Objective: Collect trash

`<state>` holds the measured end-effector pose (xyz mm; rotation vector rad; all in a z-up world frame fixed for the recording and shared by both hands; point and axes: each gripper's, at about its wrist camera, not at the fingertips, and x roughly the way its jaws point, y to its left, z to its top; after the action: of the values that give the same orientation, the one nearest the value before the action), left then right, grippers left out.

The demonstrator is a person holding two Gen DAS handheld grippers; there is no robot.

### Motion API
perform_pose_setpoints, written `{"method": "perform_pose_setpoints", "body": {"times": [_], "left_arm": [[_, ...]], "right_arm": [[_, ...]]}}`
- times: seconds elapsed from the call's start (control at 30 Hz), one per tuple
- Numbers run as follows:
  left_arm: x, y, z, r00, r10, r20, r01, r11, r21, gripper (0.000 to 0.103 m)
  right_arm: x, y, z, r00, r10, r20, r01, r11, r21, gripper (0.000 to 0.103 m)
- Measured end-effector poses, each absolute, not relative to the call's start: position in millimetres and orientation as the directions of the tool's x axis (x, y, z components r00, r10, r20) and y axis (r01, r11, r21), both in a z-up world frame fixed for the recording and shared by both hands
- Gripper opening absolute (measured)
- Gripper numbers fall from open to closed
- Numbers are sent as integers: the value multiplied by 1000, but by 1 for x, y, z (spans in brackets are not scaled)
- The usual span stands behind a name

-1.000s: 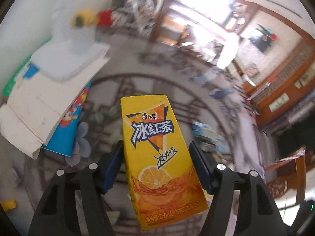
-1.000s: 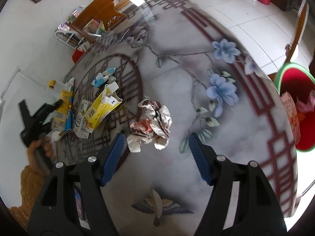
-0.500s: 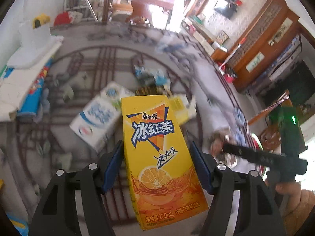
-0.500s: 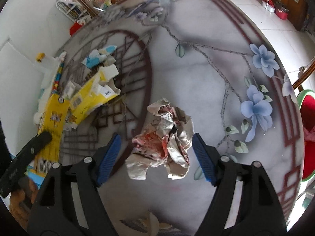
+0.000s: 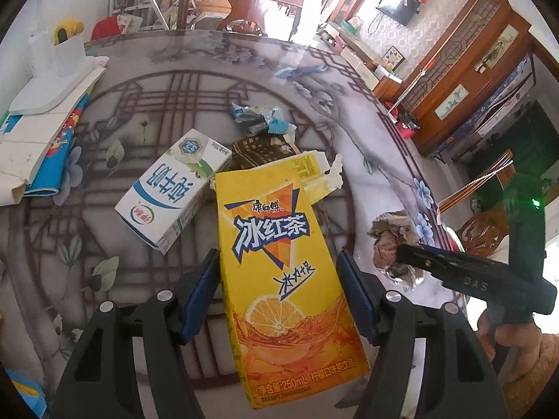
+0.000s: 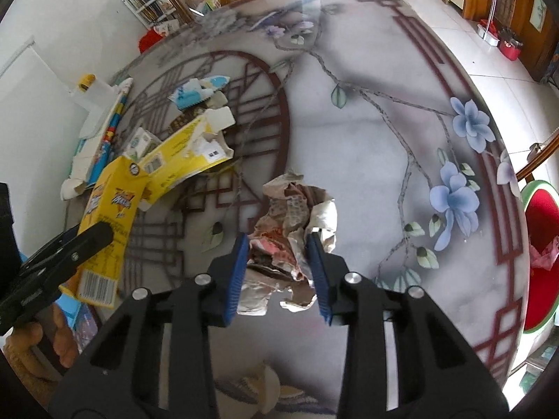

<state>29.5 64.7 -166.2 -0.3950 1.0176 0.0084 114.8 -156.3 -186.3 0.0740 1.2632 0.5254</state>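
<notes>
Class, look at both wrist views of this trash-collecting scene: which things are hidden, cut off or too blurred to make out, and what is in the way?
- Brown packet, left wrist view: lower part hidden behind the yellow tea carton.
- Red bin, right wrist view: cut off by the picture's edge; contents unclear.
- Crumpled paper, right wrist view: print too small to read; the right gripper, jaws just closing, covers its sides.

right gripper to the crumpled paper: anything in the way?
Nothing visible. The right gripper has just been closing, and its blue pads already press both sides of the crumpled paper on the table.
</notes>
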Motion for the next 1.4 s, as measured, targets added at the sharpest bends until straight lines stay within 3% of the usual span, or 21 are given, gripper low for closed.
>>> {"method": "perform_pose_setpoints", "body": {"times": [1.4], "left_arm": [[14,8,-141,568,-224,-792,-104,935,-339,64]], "right_arm": [[64,-253,-139,375,437,-818,-192,900,392,35]]}}
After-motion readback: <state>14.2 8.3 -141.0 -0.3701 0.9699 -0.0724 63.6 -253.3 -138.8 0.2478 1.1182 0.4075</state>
